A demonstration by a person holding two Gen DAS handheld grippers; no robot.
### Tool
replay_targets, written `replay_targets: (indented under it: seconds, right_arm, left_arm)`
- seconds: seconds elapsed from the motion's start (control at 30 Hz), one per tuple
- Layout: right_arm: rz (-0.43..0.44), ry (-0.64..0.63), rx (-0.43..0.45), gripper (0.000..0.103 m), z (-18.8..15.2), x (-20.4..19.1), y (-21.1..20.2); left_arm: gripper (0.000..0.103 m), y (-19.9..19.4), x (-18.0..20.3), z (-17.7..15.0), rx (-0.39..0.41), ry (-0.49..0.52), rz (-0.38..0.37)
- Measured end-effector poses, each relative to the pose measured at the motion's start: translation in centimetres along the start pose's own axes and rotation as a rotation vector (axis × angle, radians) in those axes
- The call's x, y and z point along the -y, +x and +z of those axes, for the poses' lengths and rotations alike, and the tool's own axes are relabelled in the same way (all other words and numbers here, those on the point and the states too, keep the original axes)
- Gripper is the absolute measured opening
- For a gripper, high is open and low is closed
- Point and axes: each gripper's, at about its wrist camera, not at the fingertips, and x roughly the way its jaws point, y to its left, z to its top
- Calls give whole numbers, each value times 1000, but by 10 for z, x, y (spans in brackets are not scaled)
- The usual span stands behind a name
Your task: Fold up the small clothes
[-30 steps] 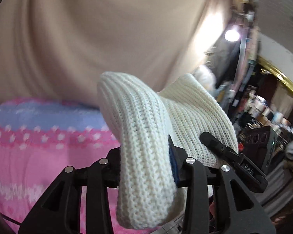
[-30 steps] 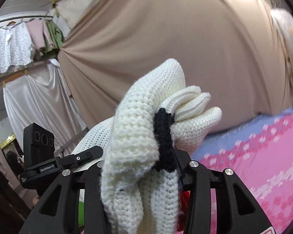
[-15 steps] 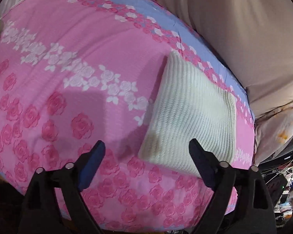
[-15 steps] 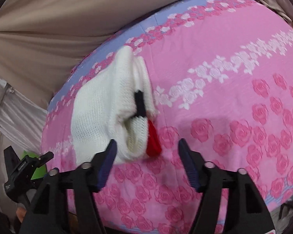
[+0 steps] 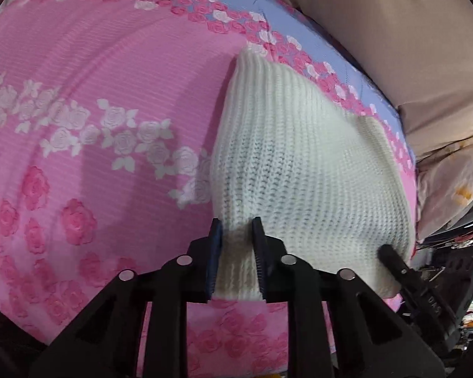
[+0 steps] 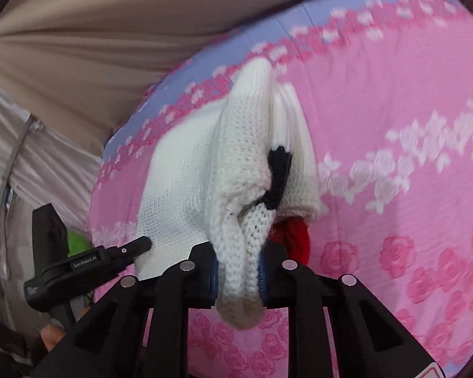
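Your left gripper (image 5: 236, 252) and right gripper (image 6: 239, 267) both pinch the knit's (image 5: 299, 163) near edge; pull unevenly and the fold skews.

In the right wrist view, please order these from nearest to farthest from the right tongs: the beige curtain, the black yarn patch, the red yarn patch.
1. Red yarn patch: just above the right tongs, slightly right.
2. Black yarn patch: higher on the white knit garment.
3. Beige curtain: behind the bed, top left.
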Motion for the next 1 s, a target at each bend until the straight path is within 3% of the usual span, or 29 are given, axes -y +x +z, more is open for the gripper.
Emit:
replay_targets:
  seconds: [0.1, 0.17, 0.23, 0.27, 0.33, 0.4, 0.5, 0.6, 0.8, 0.9, 1.0]
  right_arm:
    - [-121, 50, -174, 36, -16, 34, 49]
    - [-67, 157, -108, 37, -21, 46, 34]
    - [-83, 177, -37, 42, -20, 39, 8]
    - [-102, 135, 24, 41, -18, 28, -10]
    - [-153, 22, 99, 28, -11, 1, -29]
    - [-163, -82, 120, 8, -3, -25, -31]
    - [-207, -176, 120, 7, 2, -41, -12]
    - [-297, -201, -22, 0, 3, -18, 47]
    - [-294, -216, 88, 0, 7, -39, 9]
    - [-370, -231, -7, 0, 5, -20, 44]
    - [-346, -222, -2, 0, 5, -20, 40]
  left_arm:
    - [21, 27, -14, -8, -47, 15, 102]
    - [22, 20, -20, -12, -33, -30, 77]
    - [21, -2, -12, -12, 26, 4, 94]
    - [23, -12, -5, -11, 62, 33, 104]
    - [29, -30, 15, -8, 146, 100, 123]
    - [34, -35, 41, -2, 188, 170, 143]
    - [35, -13, 63, 4, 195, 280, 226]
    - [36, 34, 66, 6, 106, 326, 311]
    - [37, 35, 60, 5, 103, 328, 324]
    - [38, 37, 62, 6, 102, 334, 336]
    - [38, 35, 67, 4, 104, 354, 359]
